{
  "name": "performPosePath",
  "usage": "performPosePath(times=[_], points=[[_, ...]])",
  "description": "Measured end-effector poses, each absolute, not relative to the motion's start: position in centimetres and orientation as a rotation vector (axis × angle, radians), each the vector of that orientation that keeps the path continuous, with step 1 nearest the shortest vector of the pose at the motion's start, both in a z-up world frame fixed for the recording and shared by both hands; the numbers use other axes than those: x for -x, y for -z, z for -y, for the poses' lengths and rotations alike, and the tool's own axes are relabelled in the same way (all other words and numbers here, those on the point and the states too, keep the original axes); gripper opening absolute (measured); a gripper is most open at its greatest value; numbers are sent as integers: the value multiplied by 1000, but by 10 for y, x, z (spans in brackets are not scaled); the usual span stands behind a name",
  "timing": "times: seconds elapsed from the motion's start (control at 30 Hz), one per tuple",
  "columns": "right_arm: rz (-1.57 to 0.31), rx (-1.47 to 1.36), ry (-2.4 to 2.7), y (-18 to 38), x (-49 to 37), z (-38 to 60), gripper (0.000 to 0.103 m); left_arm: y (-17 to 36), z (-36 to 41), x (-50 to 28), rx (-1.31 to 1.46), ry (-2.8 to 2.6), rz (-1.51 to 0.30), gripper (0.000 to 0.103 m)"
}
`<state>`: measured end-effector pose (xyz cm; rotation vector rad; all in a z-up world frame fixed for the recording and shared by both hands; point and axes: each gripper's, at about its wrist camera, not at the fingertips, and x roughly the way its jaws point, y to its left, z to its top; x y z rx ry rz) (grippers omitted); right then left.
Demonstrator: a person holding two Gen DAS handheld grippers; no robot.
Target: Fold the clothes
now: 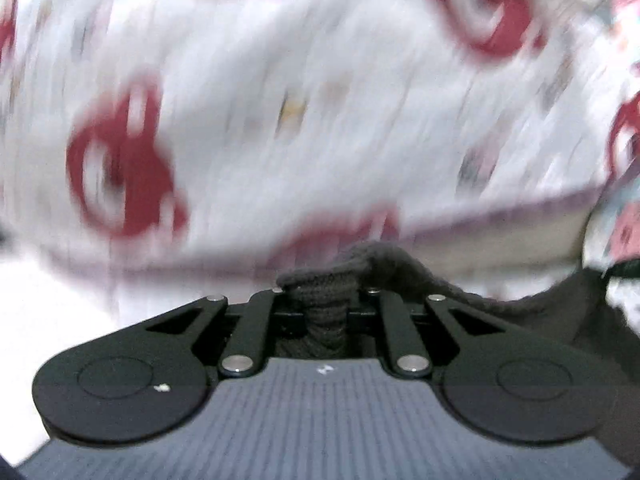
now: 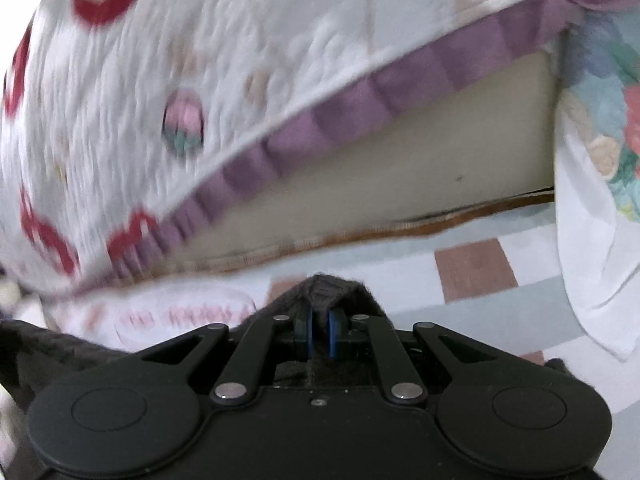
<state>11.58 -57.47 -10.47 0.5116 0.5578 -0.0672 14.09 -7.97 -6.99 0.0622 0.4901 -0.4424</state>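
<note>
A dark grey knitted garment [image 1: 384, 264] is bunched between the jaws of my left gripper [image 1: 320, 284], which is shut on a thick ribbed fold; the rest trails off to the right. In the right wrist view the same dark knit [image 2: 328, 288] peaks between the blue pads [image 2: 308, 332] of my right gripper [image 2: 320, 320], which is shut on it. More of the garment [image 2: 48, 344] hangs off to the lower left. Both views are blurred.
A white quilt with red rings [image 1: 280, 100] covers the bed ahead, edged in purple [image 2: 360, 108]. Below it show the beige mattress side [image 2: 420, 176], a checked floor [image 2: 472, 268] and a white floral cloth [image 2: 592, 260] hanging at the right.
</note>
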Motion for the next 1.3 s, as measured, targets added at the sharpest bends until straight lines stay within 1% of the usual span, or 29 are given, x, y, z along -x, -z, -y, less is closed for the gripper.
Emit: performPosePath(times=[0.1,0.17,0.2,0.3,0.33,0.4,0.47,0.5,0.53,0.63,0.73,0.77,0.83,0.93,1.0,1.03,1.2,1.27,1.3], points=[[-500,-589,69,105,-103,583,10,43,84,-122,-101,466,-404,12],[-487,-577,51,109,-91,583,10,25,87,-110,-127,482,-346,13],[-501,-561,47,112,-87,582,10,36,83,-107,-132,475,-394,14],[-613,-502,33,127,-80,576,12,100,65,-104,-138,435,-646,14],[-636,-486,36,129,-77,572,16,119,57,-104,-102,420,-723,14],[-676,-457,43,134,-72,564,17,140,45,-108,-1,416,-808,14],[-689,-472,52,137,-67,560,18,138,45,-111,9,415,-800,15],[-690,-484,57,138,-65,558,23,135,46,-112,6,415,-788,15],[-693,-503,62,139,-64,558,32,132,47,-112,5,414,-777,15],[-711,-589,82,141,-60,561,41,128,47,-111,11,407,-760,15],[-728,-720,115,143,-56,567,45,127,42,-110,7,386,-726,15],[-719,-784,125,146,-52,569,46,122,41,-109,-3,374,-693,14],[-696,-926,143,154,-43,575,51,107,38,-105,-32,338,-600,14],[-673,-1121,167,169,-31,582,51,109,39,-105,-56,343,-646,14],[-668,-1194,178,176,-26,584,52,112,41,-106,-70,352,-694,16],[-667,-1212,184,177,-25,585,53,114,42,-107,-77,356,-717,23],[-711,-1075,200,171,-32,577,54,123,46,-108,-112,379,-836,26],[-716,-1015,191,168,-37,575,54,117,42,-109,-107,372,-817,32],[-718,-984,186,166,-40,573,54,114,40,-109,-103,367,-801,33]])
